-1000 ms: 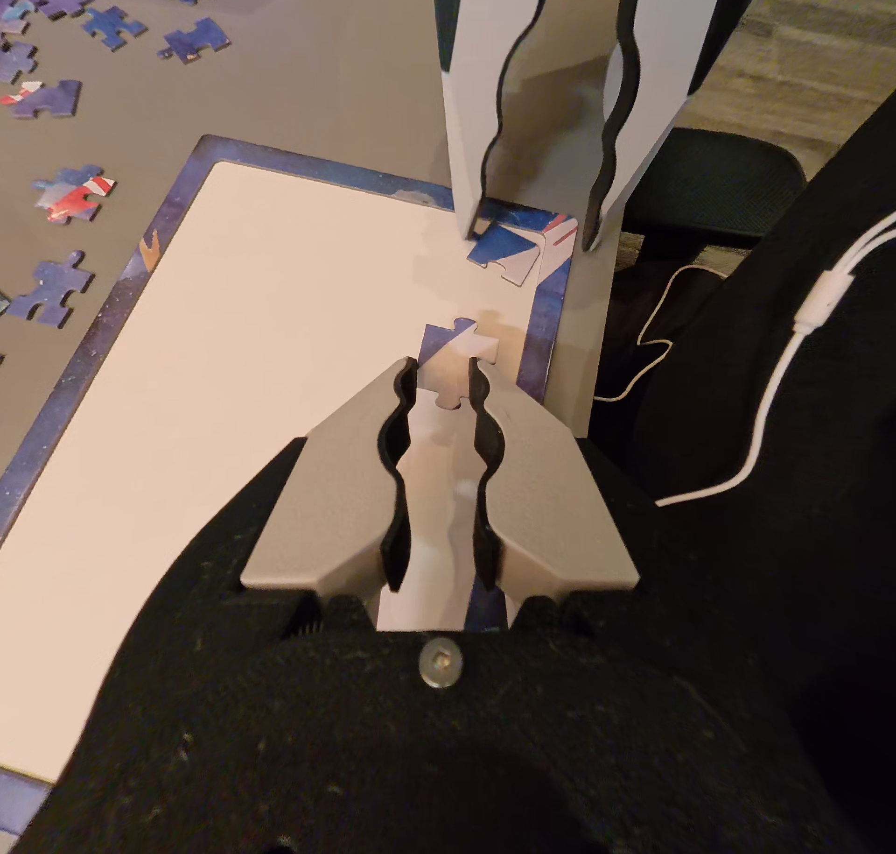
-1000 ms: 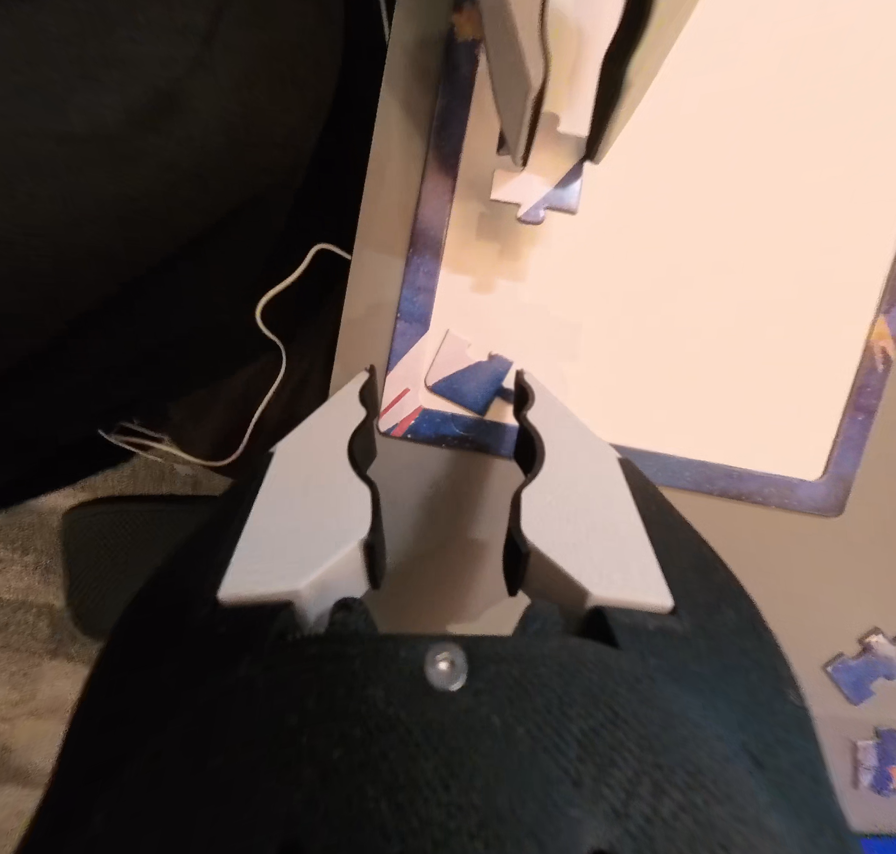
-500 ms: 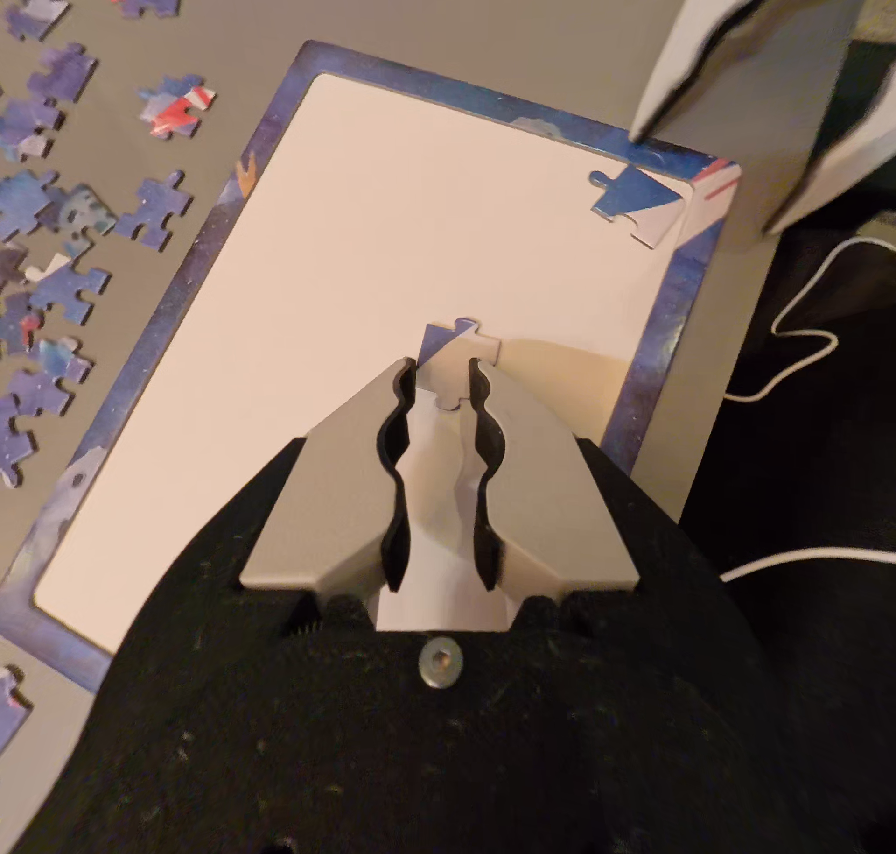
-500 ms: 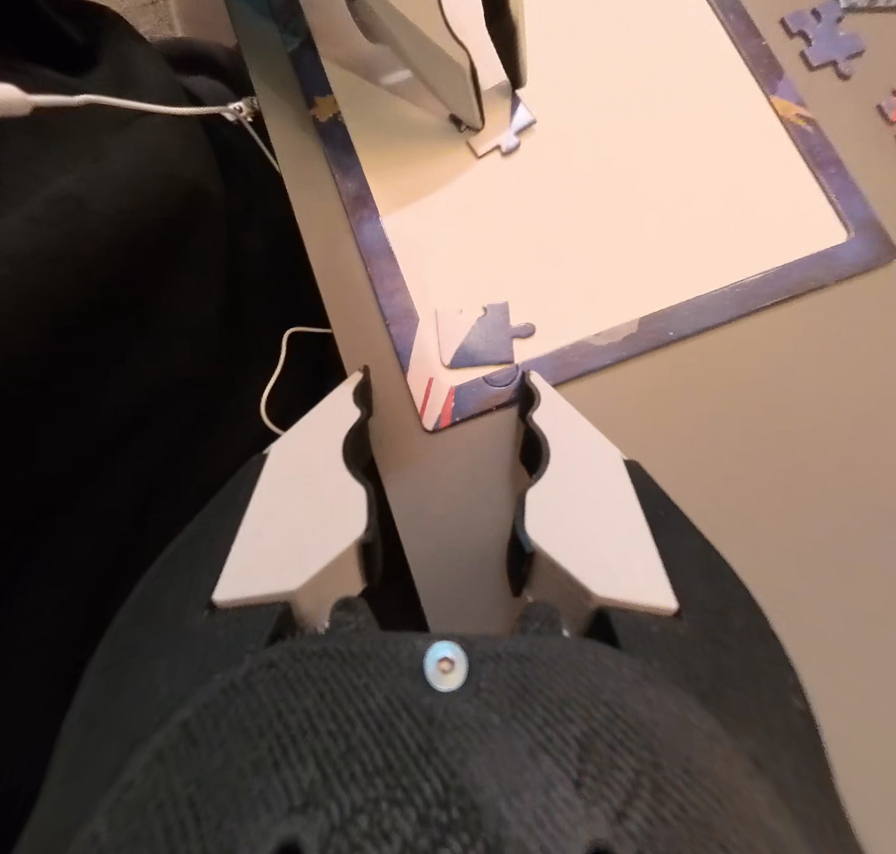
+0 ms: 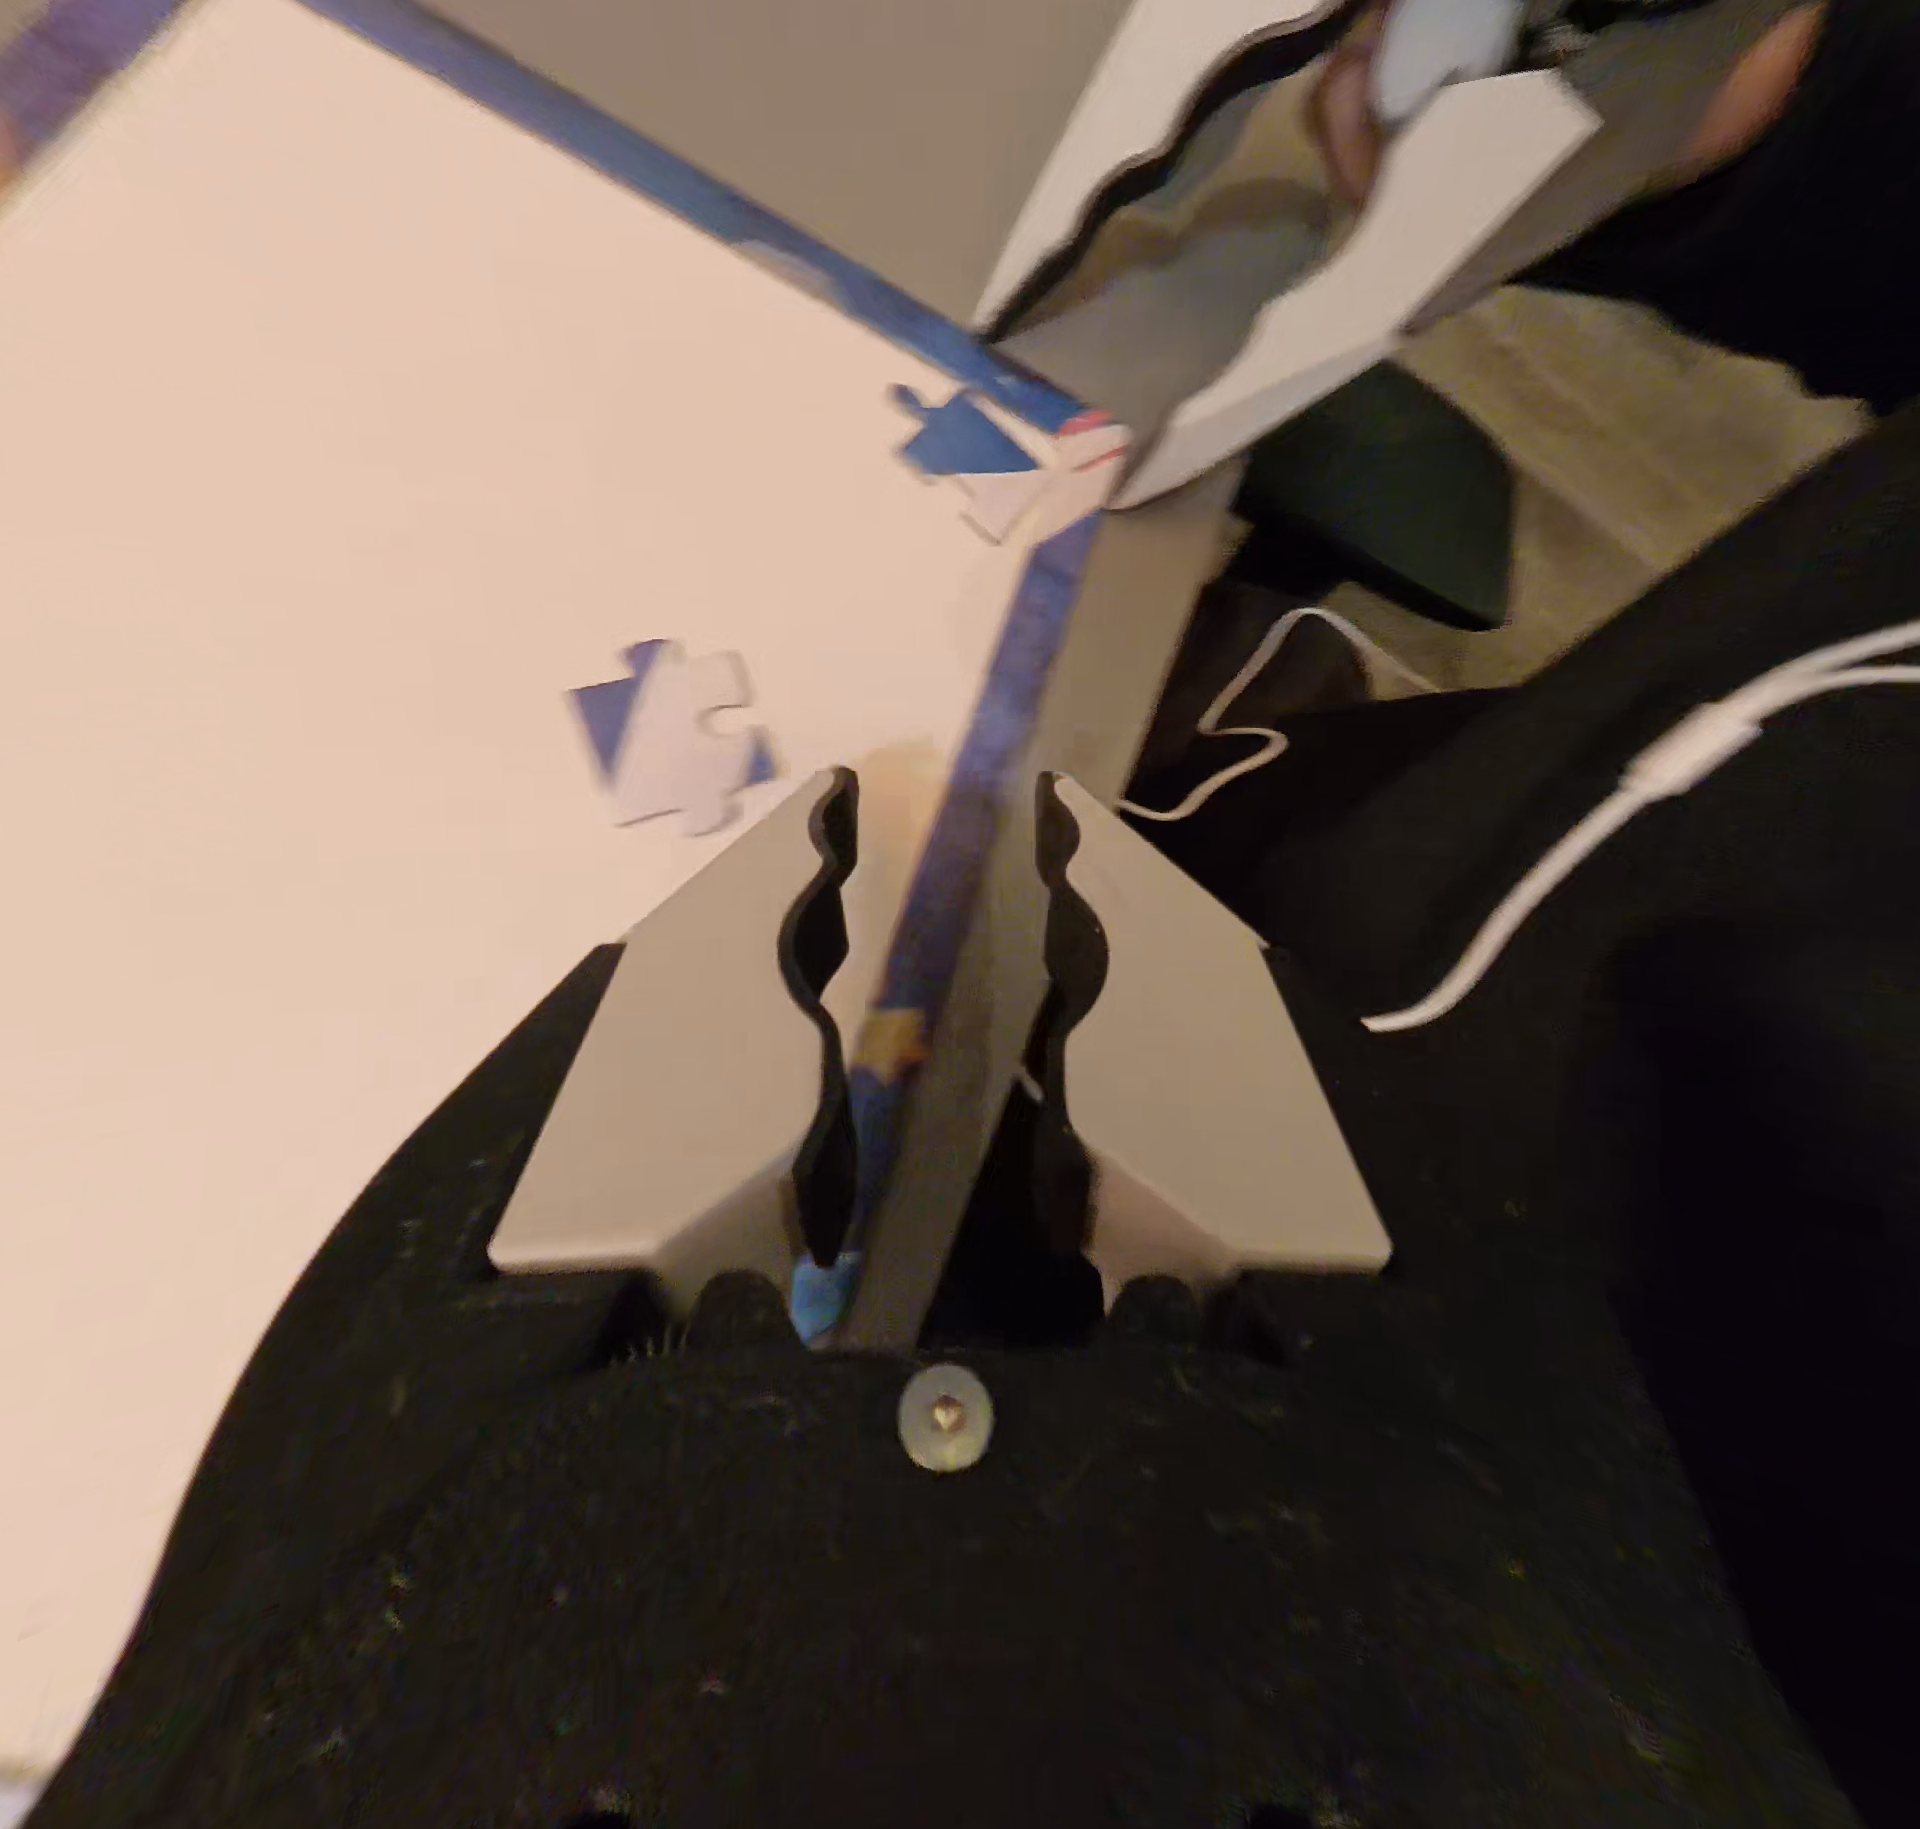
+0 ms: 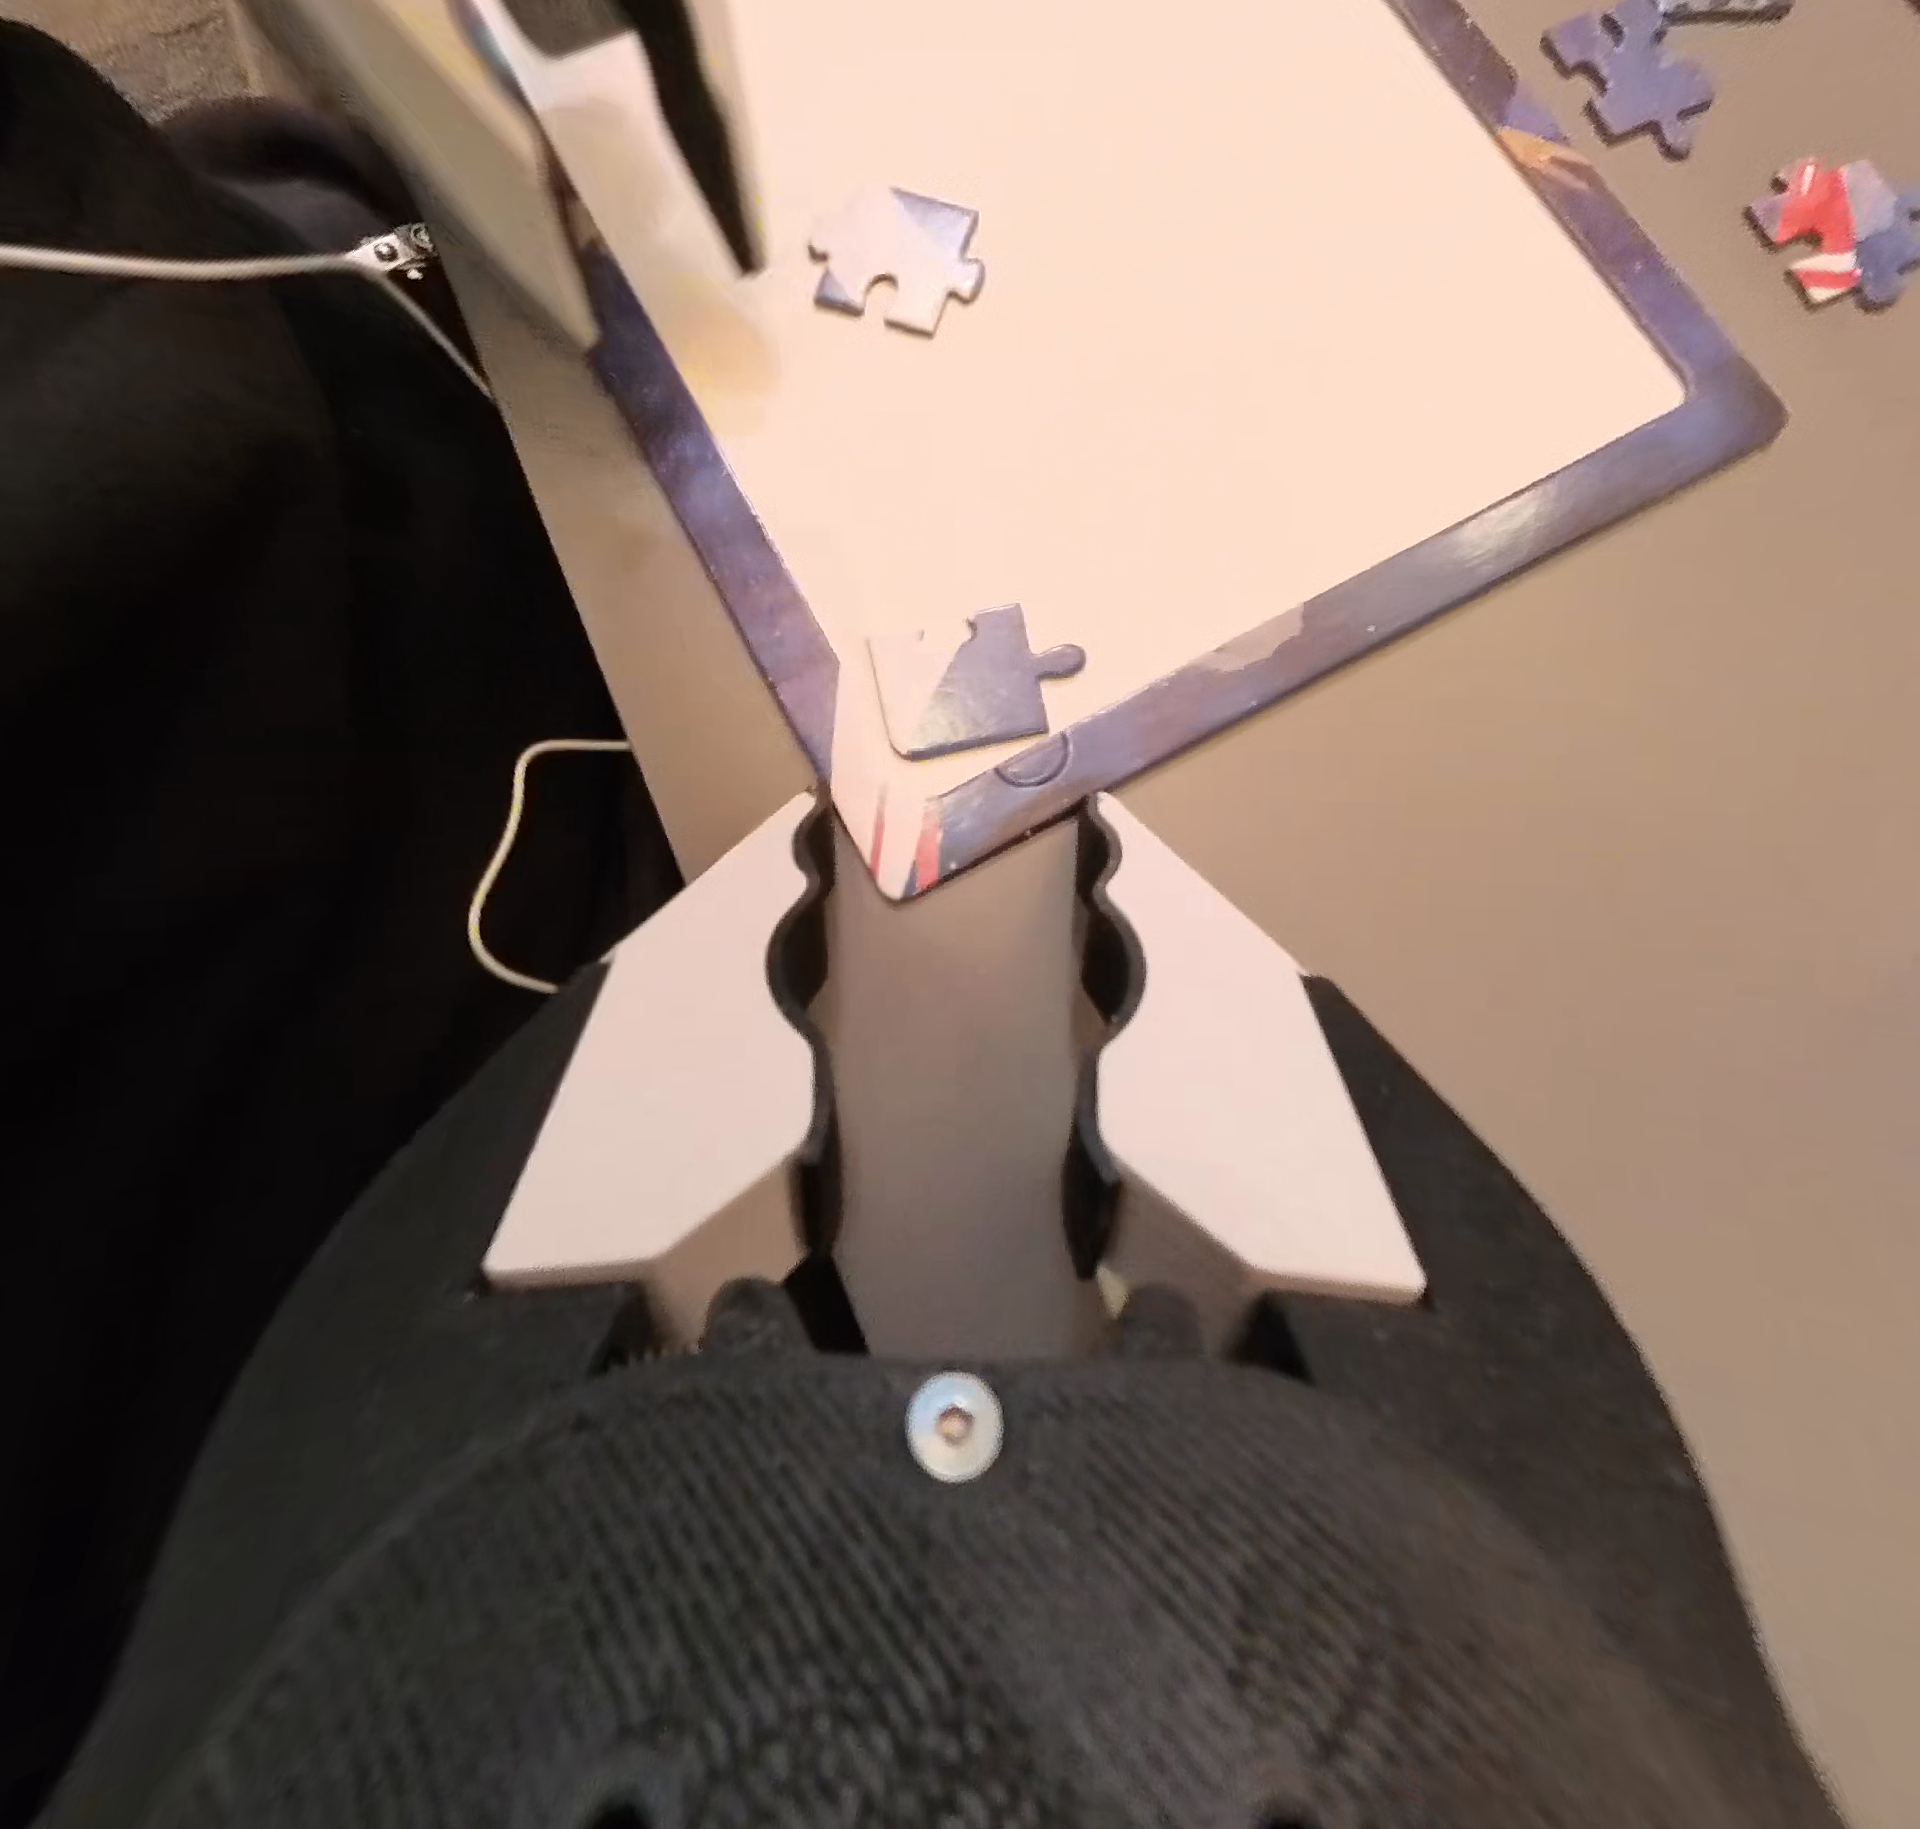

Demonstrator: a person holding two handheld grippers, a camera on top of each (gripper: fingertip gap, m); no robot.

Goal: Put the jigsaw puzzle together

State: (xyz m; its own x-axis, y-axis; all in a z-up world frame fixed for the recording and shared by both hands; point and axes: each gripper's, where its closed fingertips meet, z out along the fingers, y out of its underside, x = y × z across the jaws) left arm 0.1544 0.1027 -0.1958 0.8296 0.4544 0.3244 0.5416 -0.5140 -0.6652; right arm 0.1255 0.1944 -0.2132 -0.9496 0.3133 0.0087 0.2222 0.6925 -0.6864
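The puzzle frame has a blue border and a bare cream inside; it also shows in the right wrist view. A blue-and-white corner piece lies in its near-right corner, also seen in the left wrist view. A second blue-and-white piece lies loose on the cream board. My left gripper is open and empty over the frame's border, just right of that piece. My right gripper is open and empty, just outside the frame's corner.
Several loose blue pieces and a red-marked one lie on the grey table beyond the frame. A person in black clothing with a white cable sits at the table edge. A dark chair seat is below. There is about 11 centimetres between the tips of the two grippers.
My left gripper has opened and let go of the blue-and-white piece, which now lies on the board, and has shifted right to the border. My right gripper has drawn back from the corner piece.
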